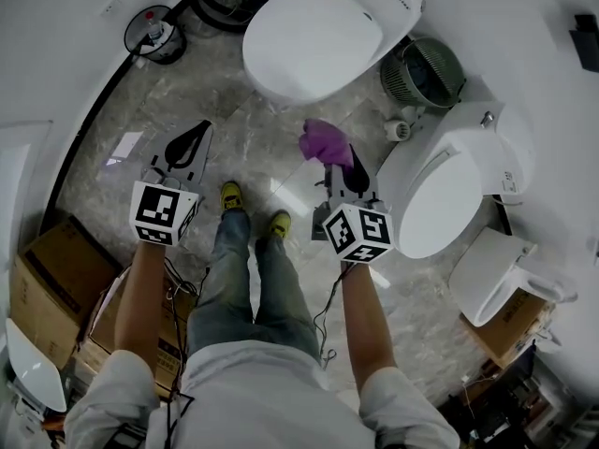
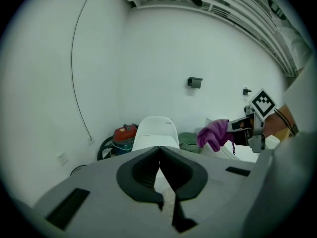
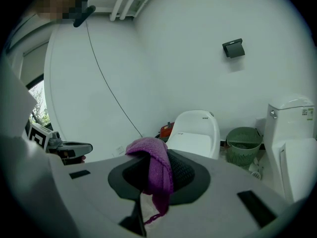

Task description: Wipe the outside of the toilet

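Purple cloth [image 3: 150, 151] pinched between the closed fingers of the right gripper [image 3: 152, 168]; left gripper [image 2: 159, 148] fingers together, empty. White toilet [image 1: 318, 40] stands ahead, well apart. Risk: wiping friction may drag the loosely draped cloth free.

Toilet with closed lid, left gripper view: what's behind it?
A red machine, probably a vacuum, with a coiled black hose, sits between the toilet and the wall. The toilet covers part of the machine, so its full shape can't be seen.
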The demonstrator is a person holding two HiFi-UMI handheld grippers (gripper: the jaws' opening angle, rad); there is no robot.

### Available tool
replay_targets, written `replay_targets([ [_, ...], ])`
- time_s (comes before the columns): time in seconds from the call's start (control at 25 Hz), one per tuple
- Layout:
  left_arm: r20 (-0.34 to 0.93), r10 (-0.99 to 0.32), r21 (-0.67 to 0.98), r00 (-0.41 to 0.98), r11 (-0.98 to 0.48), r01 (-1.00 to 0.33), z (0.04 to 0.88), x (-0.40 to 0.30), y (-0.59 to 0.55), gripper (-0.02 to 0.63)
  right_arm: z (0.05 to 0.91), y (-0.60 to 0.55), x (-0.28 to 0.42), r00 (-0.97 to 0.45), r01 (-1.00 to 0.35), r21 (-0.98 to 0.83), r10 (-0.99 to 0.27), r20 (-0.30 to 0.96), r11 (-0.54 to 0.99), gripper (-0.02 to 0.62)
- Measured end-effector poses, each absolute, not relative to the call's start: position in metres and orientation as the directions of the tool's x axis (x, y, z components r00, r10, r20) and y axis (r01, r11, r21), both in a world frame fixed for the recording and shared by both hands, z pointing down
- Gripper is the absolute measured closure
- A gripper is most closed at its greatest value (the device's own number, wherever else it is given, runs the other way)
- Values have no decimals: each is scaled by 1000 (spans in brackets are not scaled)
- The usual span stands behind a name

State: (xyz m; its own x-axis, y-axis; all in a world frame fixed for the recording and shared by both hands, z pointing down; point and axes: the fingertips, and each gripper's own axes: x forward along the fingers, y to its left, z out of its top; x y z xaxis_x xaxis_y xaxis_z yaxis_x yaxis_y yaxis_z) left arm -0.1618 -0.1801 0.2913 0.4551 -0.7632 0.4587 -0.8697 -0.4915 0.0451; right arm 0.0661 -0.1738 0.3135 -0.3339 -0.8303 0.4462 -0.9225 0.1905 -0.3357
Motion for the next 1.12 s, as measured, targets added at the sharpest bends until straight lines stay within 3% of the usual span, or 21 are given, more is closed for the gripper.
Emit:
replay_targets([
  [1.12, 429, -796, -16, 427, -479, -878, 470, -133, -207, 589, 503, -205, 85, -379, -903, -354, -836, 396, 242, 506],
])
